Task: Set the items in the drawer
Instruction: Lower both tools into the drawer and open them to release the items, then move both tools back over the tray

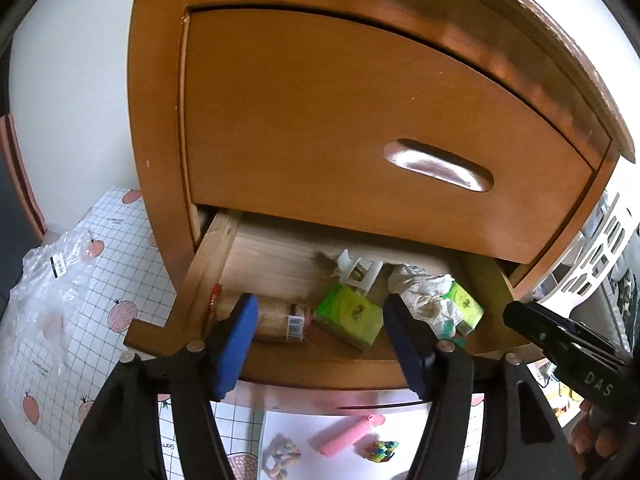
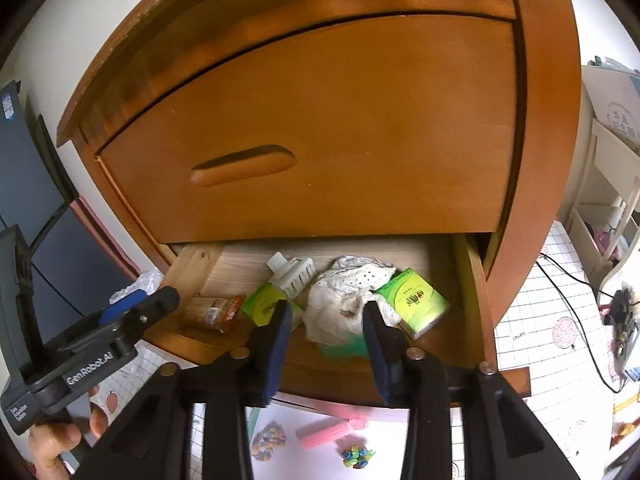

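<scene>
Left wrist view: our left gripper (image 1: pixel 320 332) hangs just in front of the lower drawer (image 1: pixel 224 240), jaws spread wide w/ nothing between them. The drawer is pulled out and already holds a jar (image 1: pixel 280 320) lying on its side, a green box (image 1: pixel 350 316), a white plastic piece (image 1: pixel 358 272), crumpled paper (image 1: pixel 428 300) and a second green box (image 1: pixel 466 306) partly under that paper. Below the drawer front, on a white sheet (image 1: pixel 400 420) on the floor, lie a pink roller (image 1: pixel 350 434), a candy packet (image 1: pixel 280 456) and a multicoloured bead toy (image 1: pixel 380 450) — these look like what's left to put away.

Right wrist view: our right gripper (image 2: pixel 326 340) is also spread and empty, sitting over the drawer's front edge near the paper (image 2: pixel 340 304). The roller (image 2: pixel 328 432), packet (image 2: pixel 268 444) and bead toy (image 2: pixel 356 456) show under the fingers, well apart from each other.

We judge the step in hand is going down for the next floor item. To do it well: drop one gripper clear of the drawer front, approx. centred over the roller, close across its short side, not lengthwise. Lift straight up before moving in, so we don't snag the edge. Free space is at the drawer's front, betw. jar and paper; we'd release there.
</scene>
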A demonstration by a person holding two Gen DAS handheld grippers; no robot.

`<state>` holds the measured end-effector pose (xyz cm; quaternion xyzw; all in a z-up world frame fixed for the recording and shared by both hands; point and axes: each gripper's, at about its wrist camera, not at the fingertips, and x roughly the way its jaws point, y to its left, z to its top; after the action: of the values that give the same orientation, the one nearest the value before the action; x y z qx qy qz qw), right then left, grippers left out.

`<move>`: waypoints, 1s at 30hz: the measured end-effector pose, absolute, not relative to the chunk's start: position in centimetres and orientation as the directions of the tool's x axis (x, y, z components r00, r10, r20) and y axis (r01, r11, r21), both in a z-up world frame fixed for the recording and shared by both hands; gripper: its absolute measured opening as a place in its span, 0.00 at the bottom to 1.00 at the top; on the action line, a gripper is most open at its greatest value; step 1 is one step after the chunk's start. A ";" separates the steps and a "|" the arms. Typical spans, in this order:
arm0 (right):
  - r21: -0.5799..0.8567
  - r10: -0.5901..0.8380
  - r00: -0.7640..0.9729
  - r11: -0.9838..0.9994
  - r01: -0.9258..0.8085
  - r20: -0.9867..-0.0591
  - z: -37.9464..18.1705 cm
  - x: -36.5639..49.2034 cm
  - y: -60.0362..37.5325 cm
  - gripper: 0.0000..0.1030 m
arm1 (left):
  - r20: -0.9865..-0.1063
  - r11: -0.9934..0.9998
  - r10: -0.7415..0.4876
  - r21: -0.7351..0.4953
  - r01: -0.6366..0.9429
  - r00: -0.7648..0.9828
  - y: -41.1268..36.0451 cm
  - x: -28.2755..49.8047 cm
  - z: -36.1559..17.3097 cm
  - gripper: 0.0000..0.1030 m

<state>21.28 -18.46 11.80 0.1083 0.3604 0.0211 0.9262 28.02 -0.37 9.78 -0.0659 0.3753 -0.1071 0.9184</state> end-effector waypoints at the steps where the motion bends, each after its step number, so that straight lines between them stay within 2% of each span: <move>1: 0.216 0.115 0.741 0.975 0.041 -0.662 11.7 21.2 -18.5 0.53 | -0.680 0.970 -0.240 -0.198 0.142 0.693 -0.3 28.0 9.6 0.66; 5: 0.210 0.105 0.745 0.976 0.048 -0.658 11.5 21.1 -18.8 0.62 | -0.685 0.975 -0.218 -0.183 0.125 0.695 -0.2 28.0 9.0 0.72; 7: 0.203 0.100 0.747 0.978 0.047 -0.657 11.4 20.9 -18.8 0.64 | -0.682 0.975 -0.215 -0.187 0.117 0.699 0.0 27.9 8.9 0.83; 9: 0.194 0.094 0.750 0.980 0.047 -0.654 11.4 20.7 -18.9 0.70 | -0.669 0.976 -0.210 -0.191 0.108 0.713 0.1 27.7 9.0 0.86; 15: 0.190 0.086 0.758 0.981 0.050 -0.646 11.2 20.2 -19.2 0.83 | -0.645 0.976 -0.200 -0.199 0.091 0.737 0.5 27.3 9.0 0.92; 19: 0.184 0.085 0.765 0.982 0.045 -0.639 11.3 19.8 -19.3 0.97 | -0.621 0.977 -0.192 -0.193 0.089 0.760 0.7 26.7 9.1 0.95; 21: 0.179 0.082 0.769 0.983 0.043 -0.634 11.3 19.5 -19.2 0.98 | -0.613 0.977 -0.190 -0.195 0.086 0.767 0.7 26.4 9.3 1.00; 30: 0.174 0.094 0.780 0.985 0.019 -0.619 11.3 18.1 -18.6 1.00 | -0.560 0.968 -0.222 -0.227 0.110 0.798 0.6 24.4 10.0 1.00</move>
<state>18.14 -18.59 11.31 0.0853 0.3310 0.0201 0.9395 24.36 0.62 10.05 -0.0916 0.3054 -0.0881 0.9437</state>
